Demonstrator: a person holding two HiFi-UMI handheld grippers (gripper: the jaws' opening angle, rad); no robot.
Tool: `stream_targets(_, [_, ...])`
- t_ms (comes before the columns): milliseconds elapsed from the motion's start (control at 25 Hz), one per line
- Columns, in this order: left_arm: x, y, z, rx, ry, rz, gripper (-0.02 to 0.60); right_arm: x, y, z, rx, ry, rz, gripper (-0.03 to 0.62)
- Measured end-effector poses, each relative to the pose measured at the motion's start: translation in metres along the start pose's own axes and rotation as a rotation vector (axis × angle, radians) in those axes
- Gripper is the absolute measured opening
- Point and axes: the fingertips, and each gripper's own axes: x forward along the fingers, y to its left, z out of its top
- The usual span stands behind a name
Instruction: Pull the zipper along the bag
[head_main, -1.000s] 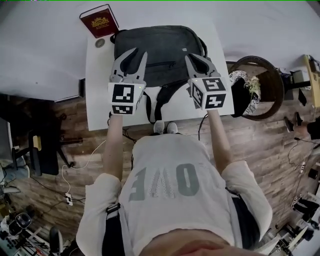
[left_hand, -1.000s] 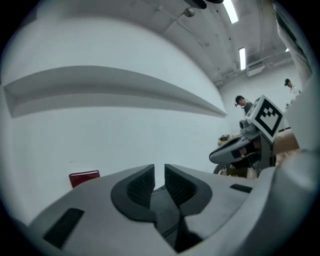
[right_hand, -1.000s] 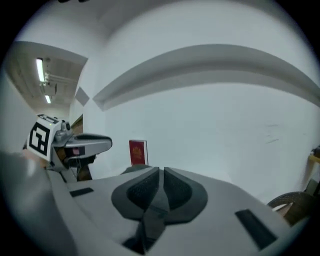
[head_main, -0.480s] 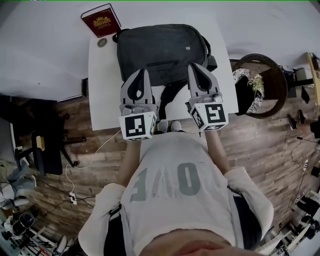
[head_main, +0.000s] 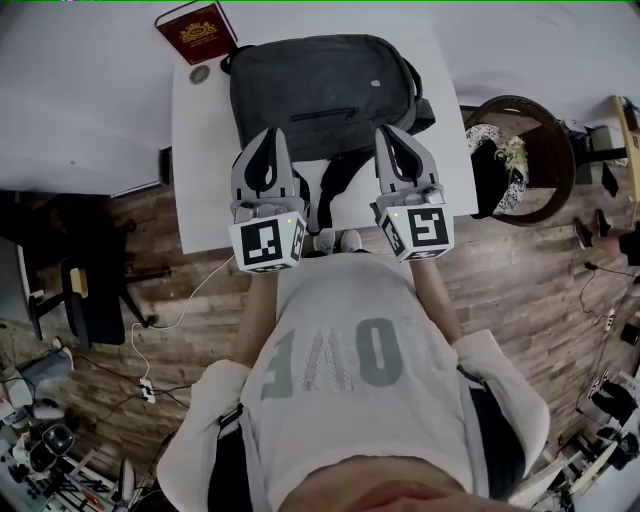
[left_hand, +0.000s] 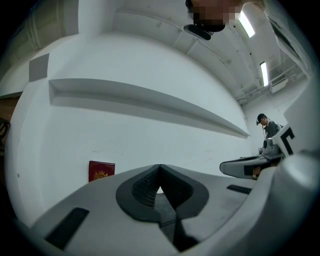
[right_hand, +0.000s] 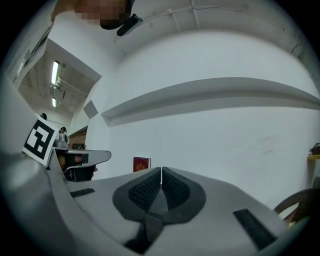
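Observation:
A dark grey bag (head_main: 320, 90) lies flat on the white table (head_main: 200, 150), with a short pocket zipper (head_main: 325, 113) across its front. Its strap (head_main: 338, 185) hangs over the near table edge. My left gripper (head_main: 268, 136) hovers at the bag's near left corner, shut with nothing between its pads. My right gripper (head_main: 392, 134) hovers at the near right corner, also shut and empty. Both point level toward the far wall. The left gripper view shows its jaws (left_hand: 160, 166) closed tip to tip. The right gripper view shows the same for the right gripper (right_hand: 161, 170). Neither gripper touches the bag.
A red booklet (head_main: 196, 32) leans at the table's far left corner, with a small round disc (head_main: 200, 73) beside it. A round wicker basket (head_main: 515, 160) stands right of the table. Wooden floor with cables lies below. A white wall rises behind the table.
Both grippers drew back from over the bag toward the near table edge. The left jaws, spread a second ago, have closed; the right jaws have closed too.

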Motion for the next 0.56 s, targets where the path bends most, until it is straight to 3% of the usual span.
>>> stream_targets(560, [0.002,-0.005,-0.005,0.004,0.007,-0.009,0.025,-0.006,-0.011,-0.01,-0.01,0.023,-0.019,0.032])
